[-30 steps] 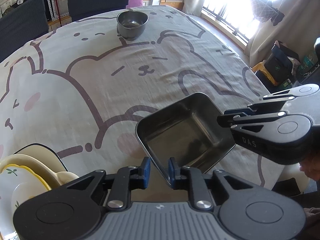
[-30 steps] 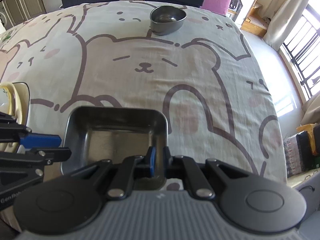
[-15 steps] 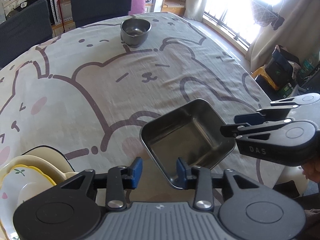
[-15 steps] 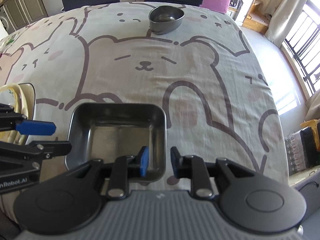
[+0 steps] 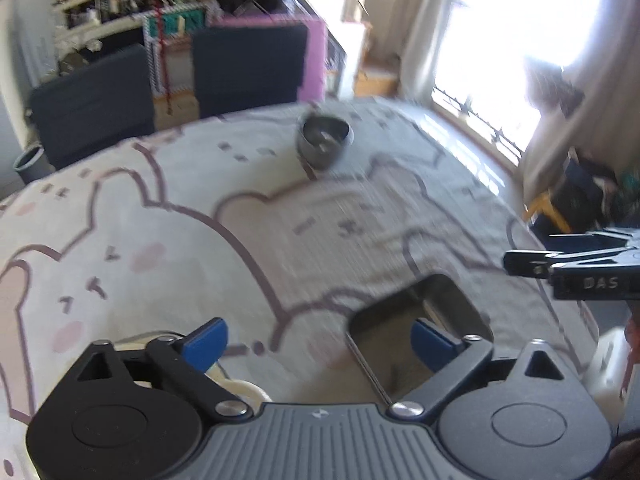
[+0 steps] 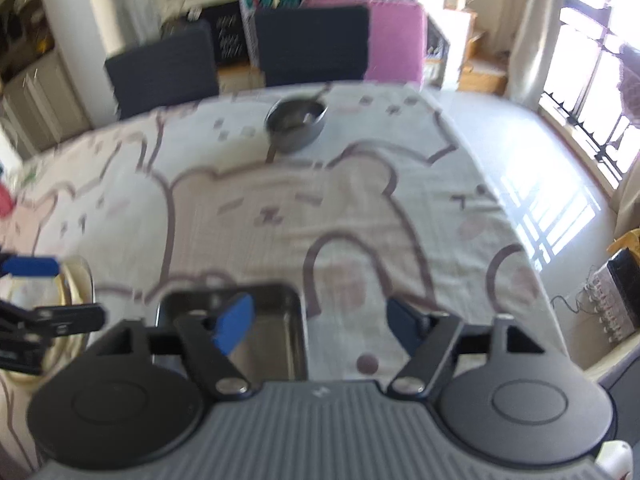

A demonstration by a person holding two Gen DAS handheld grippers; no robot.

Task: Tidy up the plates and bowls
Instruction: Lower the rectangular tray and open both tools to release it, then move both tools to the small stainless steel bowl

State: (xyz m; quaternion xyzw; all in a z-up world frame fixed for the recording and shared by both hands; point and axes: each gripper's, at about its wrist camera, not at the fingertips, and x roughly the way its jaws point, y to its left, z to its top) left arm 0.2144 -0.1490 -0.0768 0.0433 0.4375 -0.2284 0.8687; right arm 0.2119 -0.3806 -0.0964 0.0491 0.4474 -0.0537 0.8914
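A square steel tray (image 5: 384, 330) (image 6: 272, 332) lies on the bear-print tablecloth close in front of both grippers. My left gripper (image 5: 318, 340) is opening wide. The tray's near corner sits between its blue pads (image 5: 208, 338), and neither pad touches it. My right gripper (image 6: 320, 322) is opening too, astride the tray's right wall without pressing on it. A round steel bowl (image 5: 324, 140) (image 6: 296, 124) stands at the far side of the table. Cream plates (image 6: 76, 280) (image 5: 240, 390) are stacked at the near left, partly hidden behind the left gripper.
Two dark chairs (image 5: 248, 64) (image 6: 312, 40) stand behind the far table edge. The table's right edge drops to a sunlit floor by the window (image 6: 560, 208), with bags (image 5: 580, 192) there. Both views are blurred by motion.
Both grippers were shut on the tray's rim and have let go, their jaws spreading wide. Both have risen and tipped up, showing more of the room. The tray stays on the cloth.
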